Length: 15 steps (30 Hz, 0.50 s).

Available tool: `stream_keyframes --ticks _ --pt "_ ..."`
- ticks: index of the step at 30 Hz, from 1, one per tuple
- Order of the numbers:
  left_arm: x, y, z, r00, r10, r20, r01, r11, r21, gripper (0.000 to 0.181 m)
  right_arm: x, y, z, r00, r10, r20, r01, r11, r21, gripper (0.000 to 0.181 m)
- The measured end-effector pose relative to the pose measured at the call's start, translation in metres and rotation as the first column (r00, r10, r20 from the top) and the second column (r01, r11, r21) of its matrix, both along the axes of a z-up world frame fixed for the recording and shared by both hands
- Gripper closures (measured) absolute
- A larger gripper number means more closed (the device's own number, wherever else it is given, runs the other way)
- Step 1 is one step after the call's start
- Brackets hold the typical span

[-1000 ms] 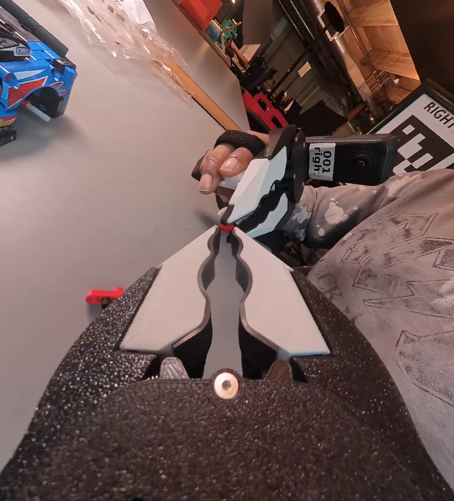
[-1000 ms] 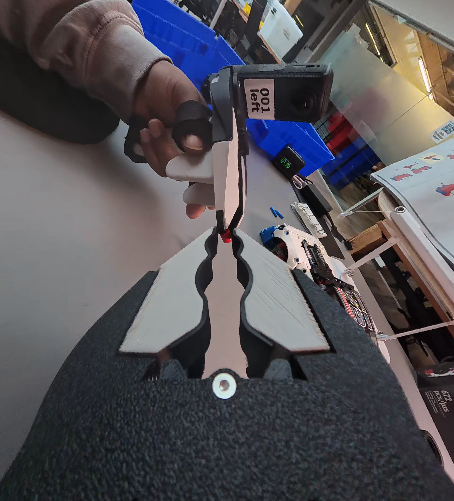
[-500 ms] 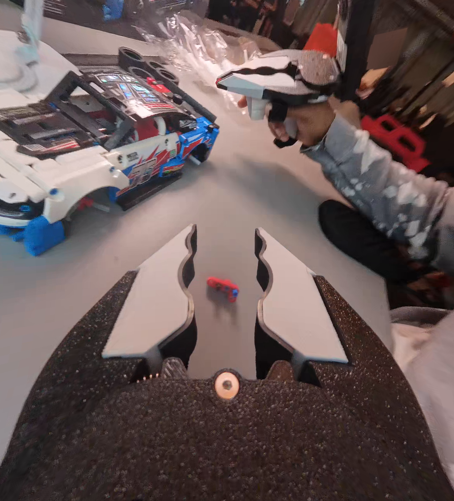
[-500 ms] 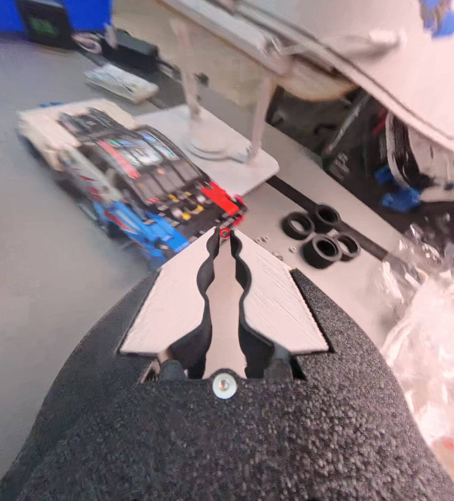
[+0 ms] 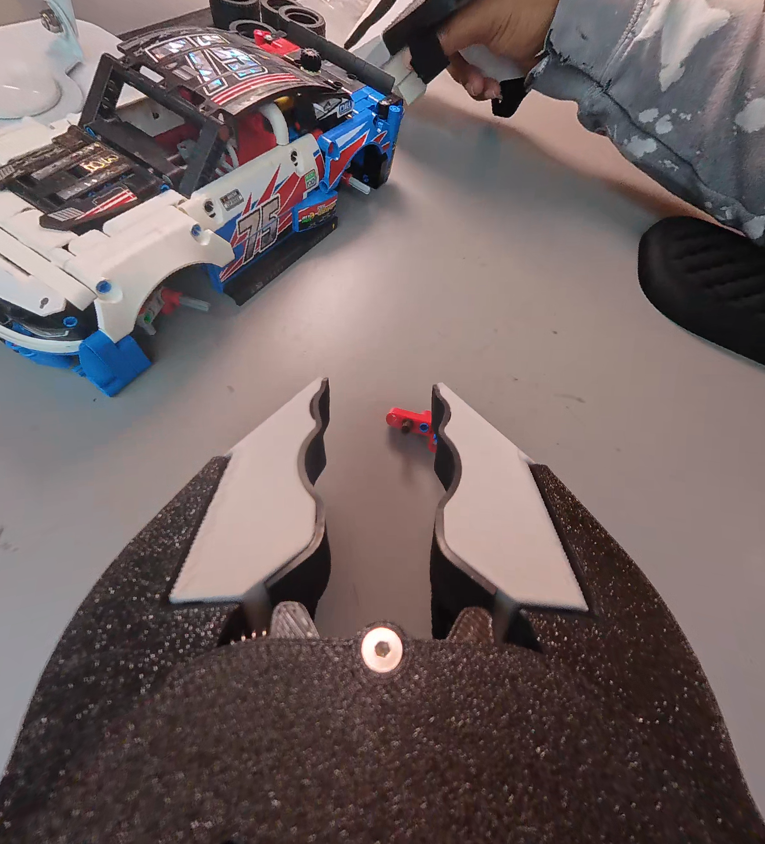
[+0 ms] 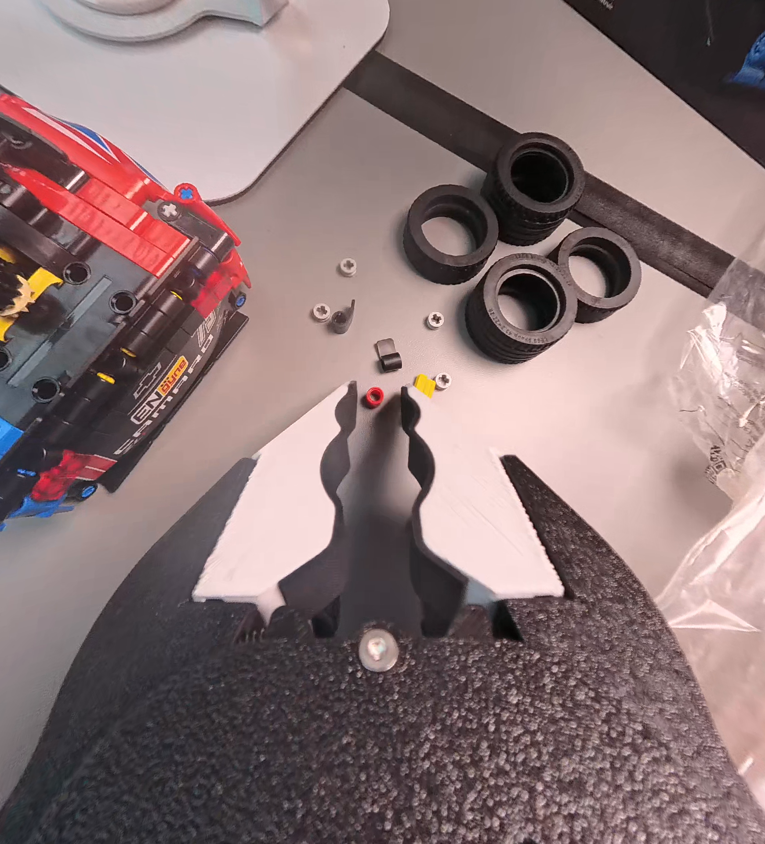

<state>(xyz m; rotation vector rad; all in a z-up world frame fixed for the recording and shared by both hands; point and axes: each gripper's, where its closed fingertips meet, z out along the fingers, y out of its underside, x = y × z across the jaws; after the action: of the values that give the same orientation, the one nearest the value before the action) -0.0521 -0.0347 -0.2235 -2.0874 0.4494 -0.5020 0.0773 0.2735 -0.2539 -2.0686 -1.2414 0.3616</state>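
My left gripper point(image 5: 380, 388) is open, low over the grey table point(image 5: 508, 274). A small red connector piece point(image 5: 410, 422) lies on the table between its fingertips, close against the right finger. My right gripper point(image 6: 377, 389) is open by a narrow gap. A tiny red ring point(image 6: 375, 396) lies between its tips and touches neither. In the left wrist view the right gripper point(image 5: 394, 50) shows far off in a hand, at the rear of the brick-built race car point(image 5: 166, 182).
The car's rear point(image 6: 74, 319) is left of the right gripper. Several black tyres point(image 6: 522, 292), grey bushes point(image 6: 347, 267), black clips point(image 6: 388, 356) and a yellow piece point(image 6: 424, 386) lie ahead. Plastic bags point(image 6: 759, 411) lie right. A black pad point(image 5: 727, 292) and a sleeve point(image 5: 691, 114) are right of the left gripper.
Both grippers met at a small red piece a second ago. The left opened and swung over the red connector. The right carried the red ring to the loose parts and opened.
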Motion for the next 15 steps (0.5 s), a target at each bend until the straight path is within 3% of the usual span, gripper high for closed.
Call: stream_keyframes --ticks 4,9,12,15 --pt "-0.001 0.000 0.001 1.000 0.006 0.006 -0.006 1.000 -0.001 0.139 -0.004 0.001 0.029 0.990 -0.010 -0.143 0.018 0.999 0.051 0.160" --pt "-0.003 0.001 0.001 1.000 0.011 0.015 -0.011 1.000 -0.008 0.138 -0.015 -0.015 0.081 0.927 0.044 -0.373 -0.002 0.994 0.113 0.153" --pt "-0.003 0.002 0.000 1.000 0.014 0.018 -0.014 1.000 -0.014 0.139 -0.033 -0.049 0.100 0.877 0.182 -0.444 -0.142 0.982 0.122 0.148" --pt "-0.003 0.002 -0.001 1.000 0.015 0.018 -0.014 1.000 -0.024 0.139 -0.059 -0.095 0.099 0.844 0.386 -0.373 -0.370 0.922 0.117 0.123"
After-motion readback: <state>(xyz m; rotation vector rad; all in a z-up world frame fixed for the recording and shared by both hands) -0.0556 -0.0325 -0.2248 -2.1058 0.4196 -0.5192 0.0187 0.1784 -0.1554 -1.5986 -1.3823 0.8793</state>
